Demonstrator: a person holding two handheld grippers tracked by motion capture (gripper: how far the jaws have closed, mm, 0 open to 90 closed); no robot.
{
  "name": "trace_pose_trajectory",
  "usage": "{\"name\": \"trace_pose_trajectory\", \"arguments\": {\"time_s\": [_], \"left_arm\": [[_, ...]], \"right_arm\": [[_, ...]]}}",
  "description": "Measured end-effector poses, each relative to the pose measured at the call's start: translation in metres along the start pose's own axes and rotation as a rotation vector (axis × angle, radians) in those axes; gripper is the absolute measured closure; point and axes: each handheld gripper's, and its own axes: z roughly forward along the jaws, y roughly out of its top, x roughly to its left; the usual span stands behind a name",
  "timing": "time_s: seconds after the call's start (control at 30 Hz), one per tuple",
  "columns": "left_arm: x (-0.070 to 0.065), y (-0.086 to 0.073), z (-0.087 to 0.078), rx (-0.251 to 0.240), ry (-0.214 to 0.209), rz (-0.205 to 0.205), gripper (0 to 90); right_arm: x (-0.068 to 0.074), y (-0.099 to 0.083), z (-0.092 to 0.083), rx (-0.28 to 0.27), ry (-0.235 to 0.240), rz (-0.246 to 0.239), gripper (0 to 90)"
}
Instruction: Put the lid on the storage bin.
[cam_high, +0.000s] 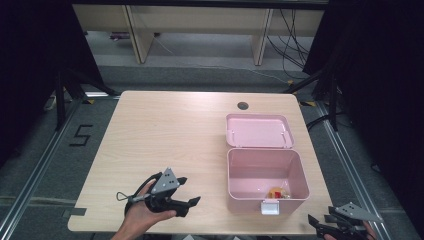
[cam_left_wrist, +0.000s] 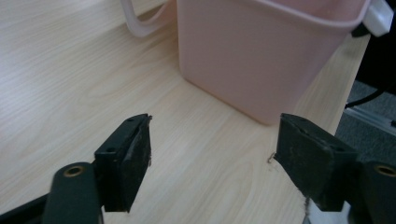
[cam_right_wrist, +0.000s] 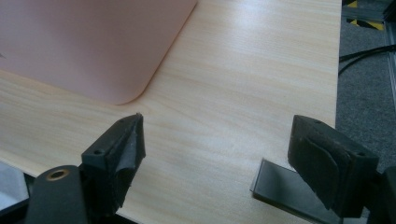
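With both tongs, left (cam_high: 186, 191) and right (cam_high: 320, 223), wide and empty, approach the open pink box (cam_high: 266, 186) squarely from nine o'clock.

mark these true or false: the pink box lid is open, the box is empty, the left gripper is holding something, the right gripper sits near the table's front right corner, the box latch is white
1. The pink box has its lid open. True.
2. The box is empty. False: a small red and yellow item lies at its bottom.
3. The left gripper holds something. False: its jaws stand apart over bare table, with nothing between them.
4. The right gripper sits near the table's front right corner. True.
5. The box's latch is white. True.
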Motion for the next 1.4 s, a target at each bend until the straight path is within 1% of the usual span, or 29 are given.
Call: {"name": "trace_pose_trajectory", "arguments": {"time_s": [0.07, 0.1, 0.13, 0.17, 0.2, 0.23, 0.27, 0.3, 0.33, 0.4, 0.43, 0.47, 0.53, 0.63, 0.7, 0.73, 0.77, 0.83, 0.93, 0.97, 1.03, 1.07, 1.1, 1.2, 1.23, 1.27, 1.3, 1.37, 1.4], "left_arm": [[0.002, 0.006, 0.006, -0.008, -0.003, -0.003, 28.6], [0.002, 0.009, 0.008, -0.005, -0.013, -0.009, 30.0], [0.003, 0.012, 0.011, -0.013, -0.025, -0.018, 30.8], [0.004, 0.015, 0.013, -0.014, -0.021, -0.013, 31.8], [0.005, 0.018, 0.015, -0.014, -0.023, -0.01, 33.3], [0.005, 0.022, 0.017, -0.013, -0.021, -0.009, 33.9], [0.006, 0.025, 0.019, -0.016, -0.029, -0.01, 36.2], [0.006, 0.028, 0.021, -0.019, -0.026, -0.011, 36.2], [0.007, 0.031, 0.023, -0.02, -0.038, -0.013, 36.5], [0.007, 0.036, 0.024, -0.036, -0.042, -0.014, 39.4], [0.007, 0.04, 0.025, -0.033, -0.037, -0.017, 40.6], [0.007, 0.043, 0.026, -0.027, -0.034, -0.01, 41.3], [0.008, 0.049, 0.029, -0.035, -0.033, -0.014, 43.9], [0.008, 0.058, 0.035, -0.029, -0.031, -0.011, 45.3], [0.009, 0.063, 0.039, -0.021, -0.035, -0.01, 48.0], [0.01, 0.065, 0.042, -0.028, -0.04, -0.016, 49.0], [0.011, 0.068, 0.043, -0.026, -0.04, -0.017, 49.9], [0.013, 0.073, 0.047, -0.027, -0.038, -0.028, 51.3], [0.015, 0.08, 0.055, -0.025, -0.034, -0.03, 52.8], [0.015, 0.082, 0.057, -0.023, -0.03, -0.034, 52.9], [0.015, 0.086, 0.062, -0.008, -0.029, -0.026, 52.9], [0.015, 0.087, 0.064, -0.009, -0.025, -0.027, 53.1], [0.015, 0.09, 0.066, -0.002, -0.025, -0.02, 53.5], [0.016, 0.096, 0.071, -0.005, -0.018, -0.027, 54.6], [0.017, 0.098, 0.072, -0.007, -0.015, -0.021, 55.1], [0.017, 0.099, 0.074, -0.004, -0.016, -0.021, 55.5], [0.018, 0.101, 0.075, 0.004, -0.015, -0.013, 55.8], [0.018, 0.104, 0.079, 0.016, -0.004, -0.008, 56.6], [0.018, 0.105, 0.081, 0.008, 0.001, -0.017, 56.6]], "right_arm": [[0.0, 0.0, 0.001, 0.001, -0.002, 0.003, 19.9], [-0.001, 0.0, 0.001, -0.001, -0.002, -0.001, 19.9], [-0.001, 0.0, 0.001, -0.002, -0.002, -0.003, 20.0], [0.002, -0.001, 0.001, 0.009, 0.008, 0.038, 19.9], [0.002, -0.001, 0.001, 0.006, 0.008, 0.031, 19.9], [-0.001, 0.0, 0.001, -0.002, 0.001, -0.002, 19.9], [0.002, -0.001, 0.001, 0.012, 0.013, 0.036, 20.0], [0.002, -0.001, 0.001, 0.012, 0.013, 0.036, 20.0], [0.002, -0.001, 0.001, 0.016, 0.015, 0.041, 20.0], [0.002, -0.001, 0.001, 0.013, 0.014, 0.043, 20.1], [0.001, -0.001, 0.0, 0.013, 0.013, 0.042, 20.1], [-0.002, -0.001, 0.001, 0.001, -0.001, 0.004, 20.0], [-0.002, -0.001, 0.002, -0.001, 0.003, -0.002, 20.1], [-0.002, -0.001, 0.002, 0.002, 0.004, 0.002, 20.2], [-0.002, -0.001, 0.002, -0.001, 0.003, -0.003, 20.2], [-0.002, -0.002, 0.002, -0.001, 0.003, -0.001, 20.2], [-0.002, -0.002, 0.003, 0.004, 0.016, 0.008, 20.2], [-0.001, -0.002, 0.003, 0.007, 0.022, 0.022, 20.2], [-0.002, -0.002, 0.003, 0.007, 0.004, 0.003, 20.2], [0.001, -0.002, 0.004, 0.016, 0.014, 0.031, 20.2], [0.001, -0.003, 0.004, 0.018, 0.017, 0.029, 20.3], [-0.002, -0.002, 0.004, 0.009, 0.008, -0.005, 20.3], [0.002, -0.002, 0.004, 0.024, 0.017, 0.039, 20.3], [0.001, -0.003, 0.004, 0.022, 0.024, 0.045, 20.3], [-0.002, -0.002, 0.004, 0.008, 0.013, 0.002, 20.4], [-0.002, -0.003, 0.004, 0.007, 0.012, 0.002, 20.4], [-0.003, -0.003, 0.005, 0.004, 0.011, -0.005, 20.3], [-0.003, -0.002, 0.004, 0.011, 0.016, 0.003, 20.4], [-0.003, -0.003, 0.005, 0.007, 0.014, -0.001, 20.4]]}}
